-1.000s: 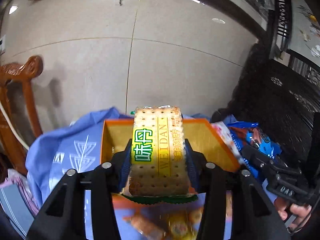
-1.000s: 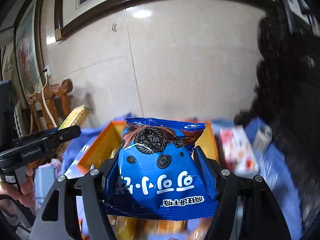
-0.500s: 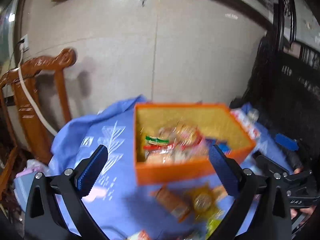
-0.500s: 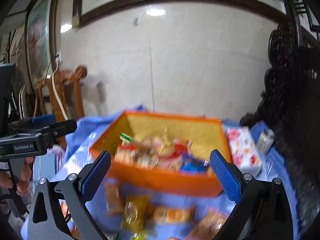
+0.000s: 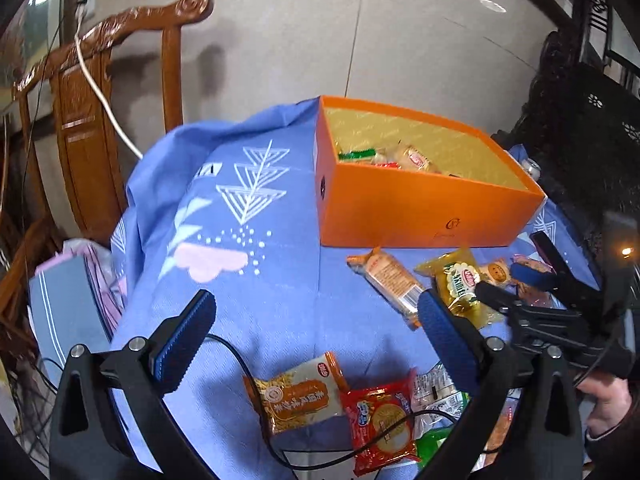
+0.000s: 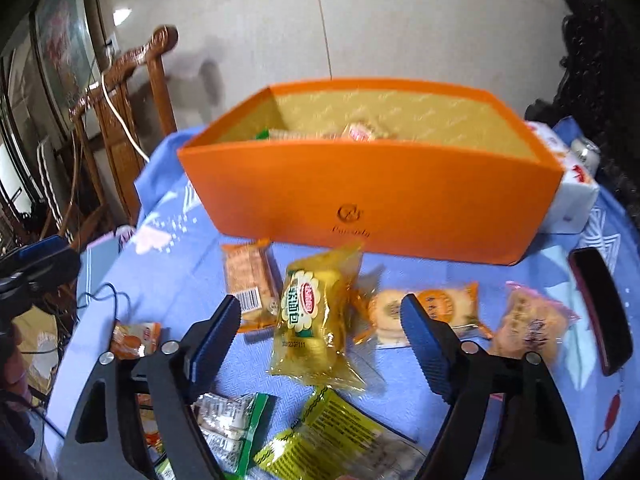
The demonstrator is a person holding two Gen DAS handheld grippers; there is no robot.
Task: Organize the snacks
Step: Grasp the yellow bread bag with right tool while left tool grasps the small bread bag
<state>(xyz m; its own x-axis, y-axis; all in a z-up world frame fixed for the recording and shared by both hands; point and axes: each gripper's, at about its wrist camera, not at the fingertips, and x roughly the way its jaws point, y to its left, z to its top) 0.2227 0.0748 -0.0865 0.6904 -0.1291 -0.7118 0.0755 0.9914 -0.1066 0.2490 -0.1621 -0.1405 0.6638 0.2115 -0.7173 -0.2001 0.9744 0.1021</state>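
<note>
At far left stands a wooden chair (image 5: 100, 92). The left gripper (image 5: 316, 328) hangs with fingers spread, holding nothing, over the blue cloth (image 5: 240, 280). Only its view shows the red packet (image 5: 380, 424) lying near. The orange box (image 6: 372, 208) sits far, snacks inside. The right gripper (image 6: 320, 320), fingers spread, frames the yellow packet (image 6: 316, 320); only this view shows the white carton (image 6: 572, 200), partly hidden behind the box.

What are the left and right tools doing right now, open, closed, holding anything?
Left tool: open, holding nothing, above the blue cloth.
Right tool: open, holding nothing, with the yellow snack packet lying between its fingers.
</note>
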